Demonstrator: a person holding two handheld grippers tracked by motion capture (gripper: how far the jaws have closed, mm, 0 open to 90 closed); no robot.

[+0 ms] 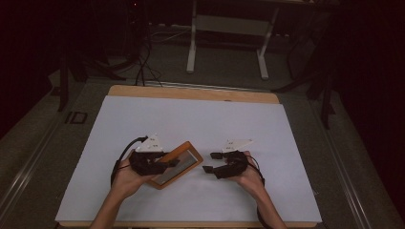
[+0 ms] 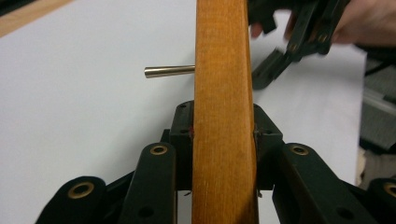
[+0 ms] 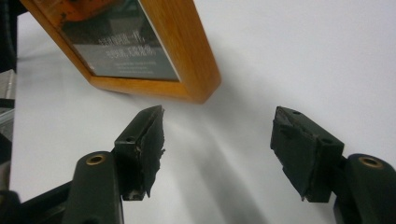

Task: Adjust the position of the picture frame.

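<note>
A wooden picture frame (image 1: pixel 184 151) with a dark glass pane lies tilted on the white mat (image 1: pixel 191 119), its near end lifted. My left gripper (image 1: pixel 167 164) is shut on the frame's edge (image 2: pixel 224 116), which stands upright between its jaws. A thin brass-coloured rod (image 2: pixel 168 71) sticks out sideways behind the frame. My right gripper (image 1: pixel 209 162) is open just right of the frame, with nothing between its jaws. In the right gripper view the frame's corner (image 3: pixel 187 56) is just beyond the open gripper (image 3: pixel 217 140). The left gripper view shows the right gripper (image 2: pixel 280 51) blurred behind the frame.
The mat covers a wooden table (image 1: pixel 191 93) whose edge shows at the back. Beyond it on the dark floor stand white desk legs (image 1: pixel 192 47) and trailing cables (image 1: pixel 143 67). The mat is bare around both hands.
</note>
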